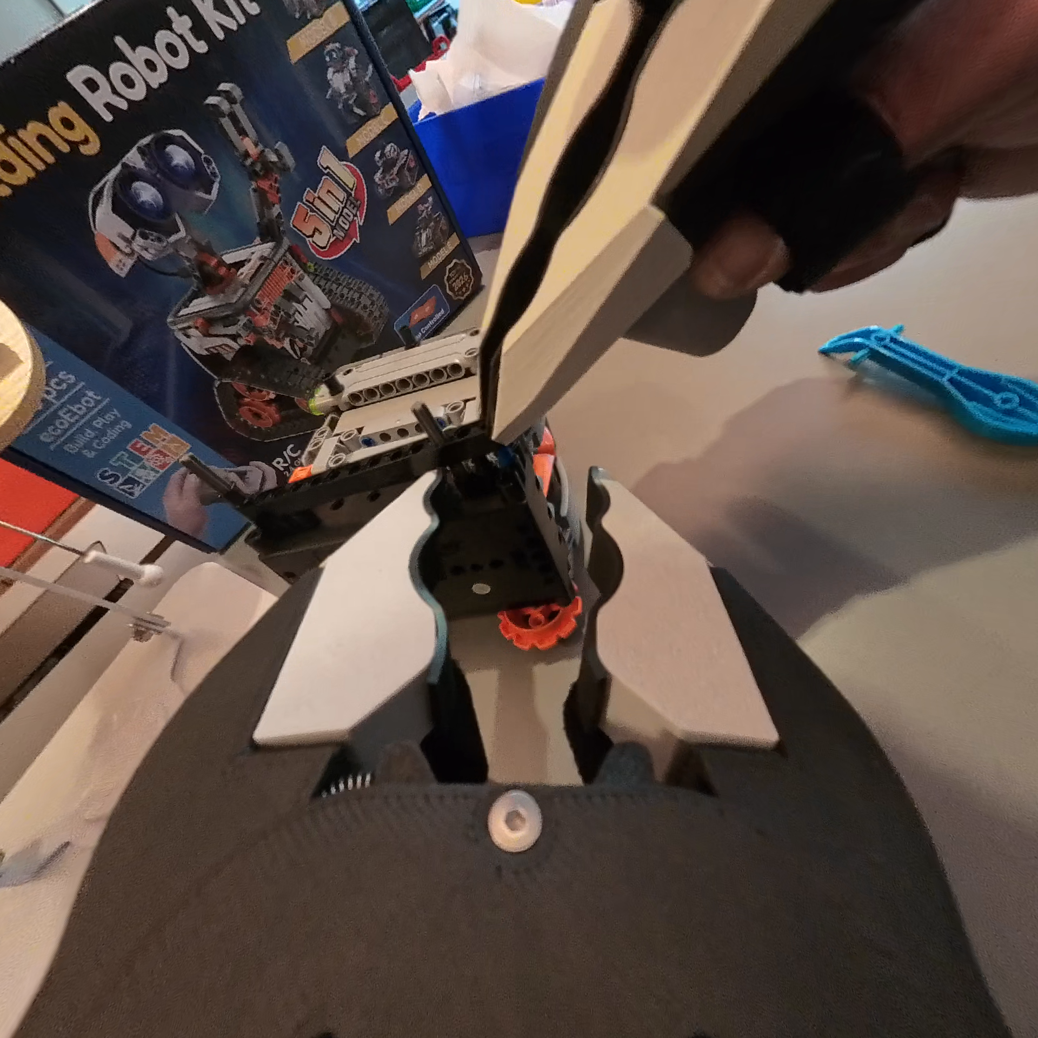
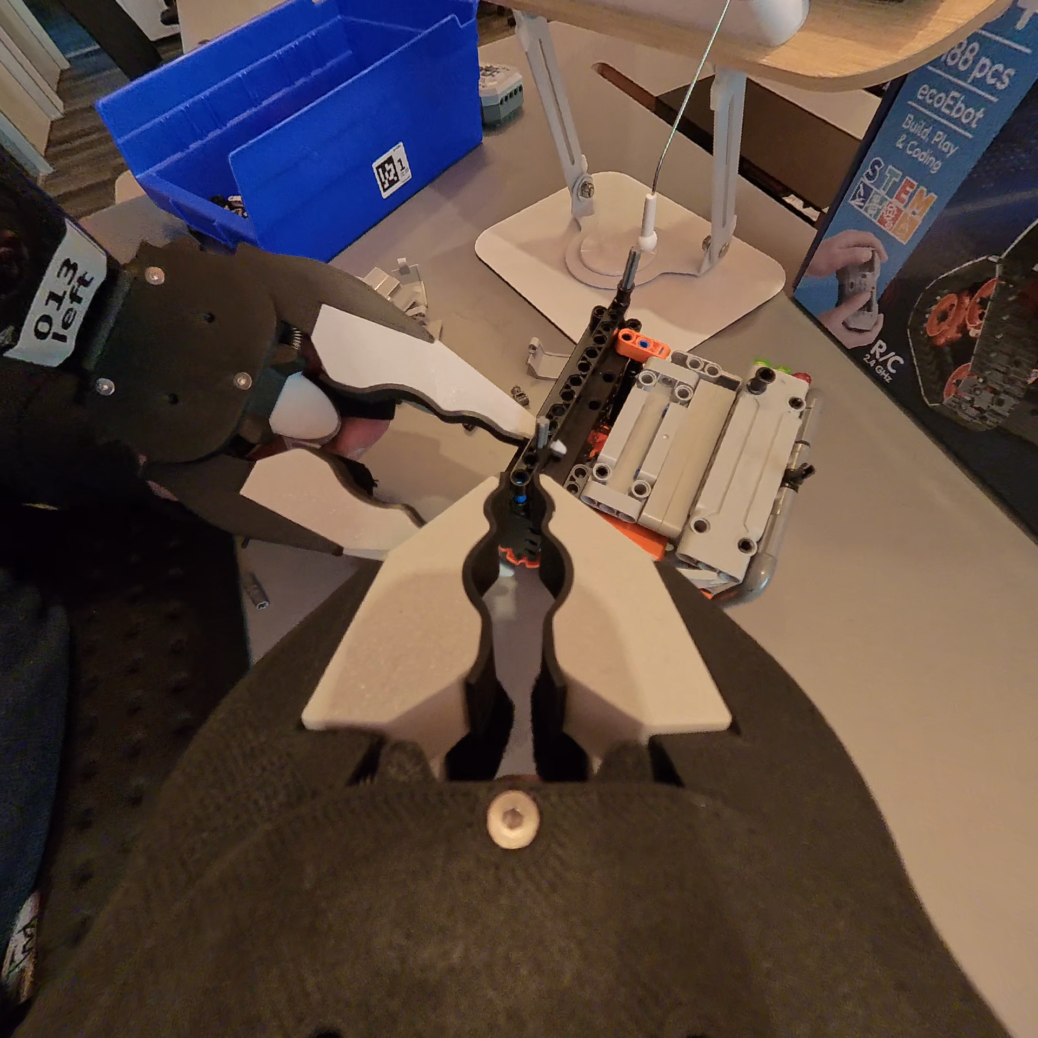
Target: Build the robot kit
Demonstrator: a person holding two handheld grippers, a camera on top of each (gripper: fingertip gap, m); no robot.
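The right gripper (image 2: pixel 519 500) is closed on the black perforated beam (image 2: pixel 578 387) at the near edge of a brick-built model (image 2: pixel 691 455), its two white fingers pinching the beam's lower end, just above an orange gear (image 2: pixel 519 556). The left gripper (image 1: pixel 508 539) stands wider apart around the black end block (image 1: pixel 500 556) of the same model, with the orange gear (image 1: pixel 539 623) at the bottom of the gap; its fingers lie close to both sides of the block, but I cannot tell for sure if they press it. In the right wrist view the left gripper (image 2: pixel 472 466) comes from the left side with its upper fingertip (image 2: pixel 505 418) touching the beam near a small grey pin (image 2: pixel 542 435). The model itself, made of grey panels, black beams and orange parts, rests on a grey table (image 2: pixel 898 618). Behind it stands a white stand (image 2: pixel 629 247) that carries a wooden board (image 2: pixel 786 50), and a thin wire (image 2: pixel 682 107) hangs down to a black axle (image 2: pixel 629 275) on the model. A blue bin (image 2: pixel 303 123) sits at the far left, and a dark blue kit box (image 1: pixel 185 224) stands upright just behind the model. A light blue plastic tool (image 1: pixel 943 382) lies on the table, well apart.
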